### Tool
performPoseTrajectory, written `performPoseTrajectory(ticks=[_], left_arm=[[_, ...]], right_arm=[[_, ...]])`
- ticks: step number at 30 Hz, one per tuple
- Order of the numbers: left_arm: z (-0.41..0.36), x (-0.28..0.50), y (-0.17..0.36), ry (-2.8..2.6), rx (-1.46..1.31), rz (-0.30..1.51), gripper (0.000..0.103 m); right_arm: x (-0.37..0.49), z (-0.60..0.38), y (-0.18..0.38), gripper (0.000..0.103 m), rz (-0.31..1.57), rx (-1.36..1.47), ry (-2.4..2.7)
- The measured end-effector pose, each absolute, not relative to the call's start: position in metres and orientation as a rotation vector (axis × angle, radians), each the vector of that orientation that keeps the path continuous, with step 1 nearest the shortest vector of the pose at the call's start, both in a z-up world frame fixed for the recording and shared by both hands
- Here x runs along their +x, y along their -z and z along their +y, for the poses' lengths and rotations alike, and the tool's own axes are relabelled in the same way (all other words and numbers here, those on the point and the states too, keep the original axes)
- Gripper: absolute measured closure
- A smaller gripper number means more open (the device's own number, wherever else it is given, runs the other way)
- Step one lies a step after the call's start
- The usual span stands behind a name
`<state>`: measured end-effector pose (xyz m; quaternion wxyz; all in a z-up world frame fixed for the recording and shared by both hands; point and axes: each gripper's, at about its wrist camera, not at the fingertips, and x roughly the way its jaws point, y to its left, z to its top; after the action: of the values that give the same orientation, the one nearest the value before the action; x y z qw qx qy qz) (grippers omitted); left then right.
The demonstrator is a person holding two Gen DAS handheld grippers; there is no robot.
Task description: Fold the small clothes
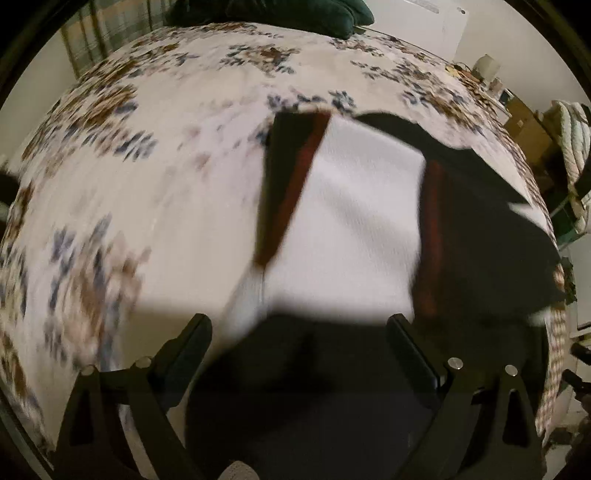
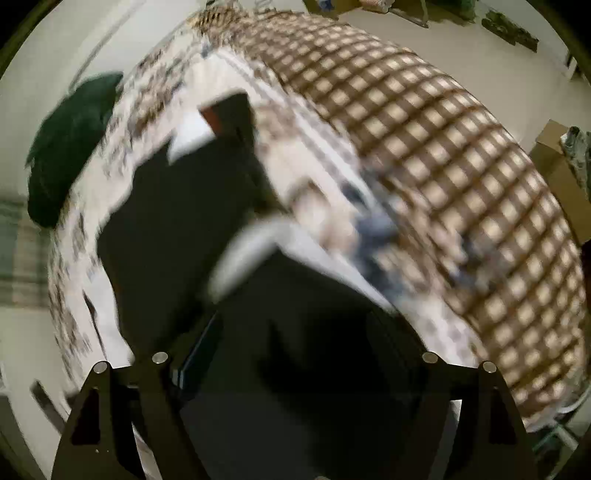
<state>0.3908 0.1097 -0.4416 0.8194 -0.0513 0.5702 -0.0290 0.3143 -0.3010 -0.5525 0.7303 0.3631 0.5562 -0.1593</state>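
My left tongs (image 1: 299, 332) stood apart above the near dark edge of the garment (image 1: 362, 206), a white, black and red piece lying flat on the floral bedspread (image 1: 129, 177). My right tongs (image 2: 295, 332) were also apart over its black part (image 2: 177, 236). A dark green cushion (image 2: 70, 147) lay beyond.

Bedroom; floral bedspread (image 1: 147, 155), pillow (image 1: 295, 14)

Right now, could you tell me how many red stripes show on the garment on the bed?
2: one red stripe left of the white panel, another right of it. Blur may hide more.
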Motion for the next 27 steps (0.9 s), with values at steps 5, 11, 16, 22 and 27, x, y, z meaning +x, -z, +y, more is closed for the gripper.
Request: performPoseTrajectory(ticks=[5, 11, 16, 22, 27], left_arm=[[0.118, 0.312, 0.451, 0.011, -0.107, 1.287, 0.006], [0.145, 0.243, 0.481, -0.106, -0.114, 1.361, 0.006], [0.166, 0.216, 0.511, -0.158, -0.168, 1.406, 0.006], [0.178, 0.202, 0.543, -0.143, -0.293, 1.456, 0.009], [0.163, 0.188, 0.537, -0.095, -0.265, 1.396, 0.096]], right_arm=[[0.227, -0.298, 0.581, 0.021, 1.35, 0.806, 0.337], [0.146, -0.306, 0.622, 0.021, 1.436, 0.854, 0.323], [0.108, -0.307, 0.655, 0.021, 1.471, 0.927, 0.254], [0.093, -0.3, 0.662, 0.021, 1.463, 0.902, 0.17], [0.095, -0.3, 0.658, 0.071, 1.427, 0.922, 0.103]])
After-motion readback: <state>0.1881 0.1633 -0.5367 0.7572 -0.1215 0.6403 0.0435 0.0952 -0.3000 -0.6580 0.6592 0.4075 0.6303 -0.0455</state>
